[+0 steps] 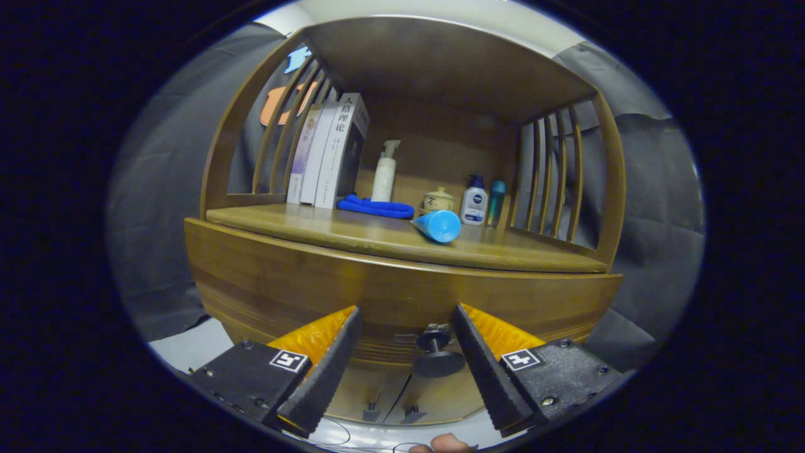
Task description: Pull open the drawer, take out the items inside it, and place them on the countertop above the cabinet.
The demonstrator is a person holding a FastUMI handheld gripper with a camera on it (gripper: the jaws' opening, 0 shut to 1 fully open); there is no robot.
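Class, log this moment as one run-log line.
phase: reaching | hand-held gripper: open, fingers either side of drawer knob, not gripping | drawer: shut | countertop: blue tube

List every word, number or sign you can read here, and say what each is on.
"人格理论": on the spine of the biggest book.
Thinner books beside it: spine print too small to read.
White bottle with a blue cap: label too small to read reliably.
Small lidded jar: mark blurred.
Gripper, open with the drawer knob between its fingers: square pattern markers, no words.

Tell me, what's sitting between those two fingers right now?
The drawer's dark round knob, seen in the gripper view. The open gripper straddles it without touching; it sits nearer one finger.
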